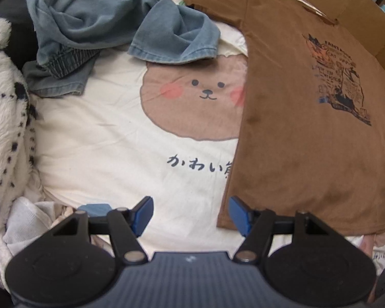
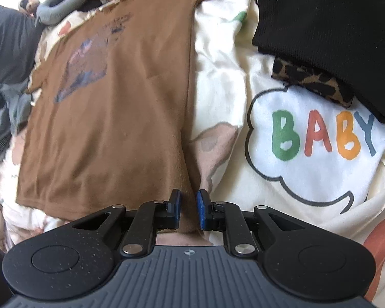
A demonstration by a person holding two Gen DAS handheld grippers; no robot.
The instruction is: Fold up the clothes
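A brown T-shirt (image 1: 302,118) with a dark printed graphic lies spread flat on a cream bedsheet (image 1: 110,154). My left gripper (image 1: 191,214) is open and empty, low over the sheet beside the shirt's near hem corner. In the right wrist view the same T-shirt (image 2: 110,107) fills the left half. My right gripper (image 2: 188,211) has its jaws nearly closed on the shirt's lower right hem corner, and a bit of brown cloth sits between the blue pads.
Crumpled blue denim clothes (image 1: 95,18) lie at the back left. A fluffy white spotted blanket (image 1: 5,118) is at the left edge. A cardboard box (image 1: 356,12) stands at the back right. A black garment (image 2: 331,25) and a leopard-print piece (image 2: 313,82) lie at the right.
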